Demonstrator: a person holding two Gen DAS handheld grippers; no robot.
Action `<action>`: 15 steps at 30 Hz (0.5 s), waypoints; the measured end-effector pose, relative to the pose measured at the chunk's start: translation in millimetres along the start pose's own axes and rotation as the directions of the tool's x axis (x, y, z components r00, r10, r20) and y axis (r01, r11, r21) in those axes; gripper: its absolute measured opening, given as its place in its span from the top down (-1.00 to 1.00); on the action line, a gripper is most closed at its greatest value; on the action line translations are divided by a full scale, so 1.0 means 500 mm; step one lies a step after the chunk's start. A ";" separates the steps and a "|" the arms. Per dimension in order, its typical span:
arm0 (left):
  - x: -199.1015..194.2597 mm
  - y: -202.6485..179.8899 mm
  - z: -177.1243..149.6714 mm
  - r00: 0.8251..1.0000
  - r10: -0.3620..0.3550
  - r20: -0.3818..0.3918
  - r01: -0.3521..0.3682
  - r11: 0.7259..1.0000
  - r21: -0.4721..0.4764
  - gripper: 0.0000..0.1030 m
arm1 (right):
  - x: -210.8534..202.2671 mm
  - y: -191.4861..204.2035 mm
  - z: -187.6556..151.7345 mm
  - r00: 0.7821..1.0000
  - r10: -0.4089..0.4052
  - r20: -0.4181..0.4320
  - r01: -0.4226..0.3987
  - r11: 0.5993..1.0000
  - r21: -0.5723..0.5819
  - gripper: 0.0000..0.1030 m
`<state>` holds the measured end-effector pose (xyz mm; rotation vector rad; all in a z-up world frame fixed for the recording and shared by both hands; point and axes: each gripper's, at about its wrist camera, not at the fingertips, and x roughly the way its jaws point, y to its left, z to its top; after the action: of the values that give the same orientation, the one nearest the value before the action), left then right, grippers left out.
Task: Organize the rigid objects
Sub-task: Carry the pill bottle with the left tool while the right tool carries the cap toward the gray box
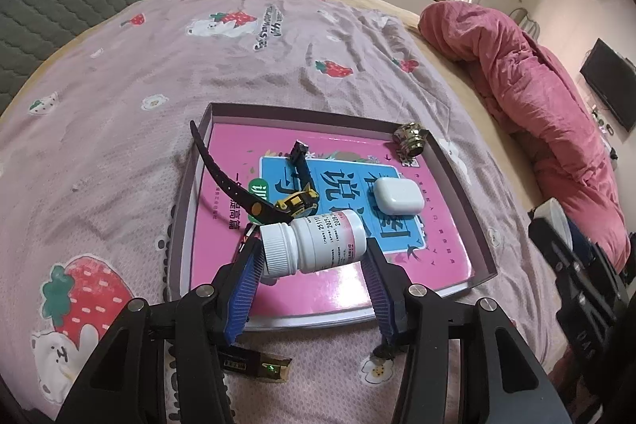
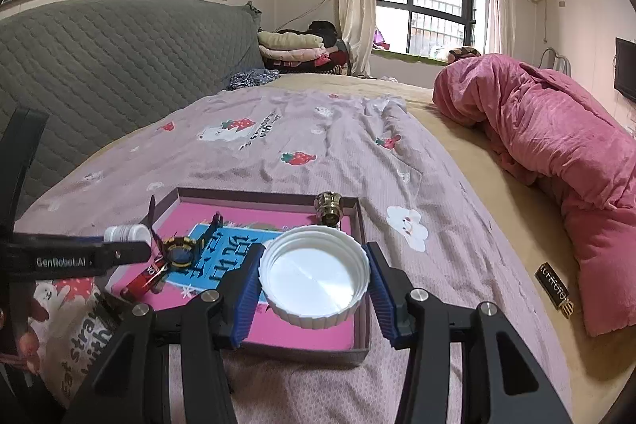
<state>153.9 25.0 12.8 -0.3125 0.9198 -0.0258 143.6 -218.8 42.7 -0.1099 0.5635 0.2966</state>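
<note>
My left gripper [image 1: 312,261] is shut on a white pill bottle [image 1: 314,242], held sideways over the shallow box lid tray [image 1: 457,161] with a pink and blue floor. In the tray lie a black and yellow watch [image 1: 294,203], a white earbud case [image 1: 397,195] and a brass fitting [image 1: 409,142]. My right gripper [image 2: 314,279] is shut on a large white ribbed cap [image 2: 316,275], held open side up above the tray [image 2: 359,304]. In the right wrist view the watch [image 2: 181,251], a red item [image 2: 143,281] and the brass fitting [image 2: 329,210] lie in the tray.
The tray rests on a lilac strawberry-print sheet [image 1: 119,106] on a bed. A pink quilt [image 2: 556,161] lies bunched along the right. A grey padded headboard [image 2: 99,66] stands at the left. A small dark device [image 1: 254,370] lies on the sheet below my left gripper.
</note>
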 end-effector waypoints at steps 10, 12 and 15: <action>0.012 0.000 0.016 1.000 0.004 0.000 -0.004 1.000 0.000 -0.01 | 0.012 -0.007 0.029 1.000 -0.009 0.011 0.009 1.000 0.017 0.03; 0.016 -0.001 0.018 1.000 0.009 -0.003 -0.009 1.000 0.006 -0.01 | 0.015 -0.007 0.031 1.000 -0.006 0.008 0.006 1.000 0.015 0.03; 0.022 -0.002 0.018 1.000 0.008 -0.008 -0.007 1.000 0.005 -0.01 | 0.024 -0.004 0.033 1.000 -0.005 0.000 0.005 1.000 0.008 0.03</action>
<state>167.5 24.6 9.7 -0.3044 0.9287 -0.0225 162.2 -214.9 50.0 -0.1035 0.5639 0.2891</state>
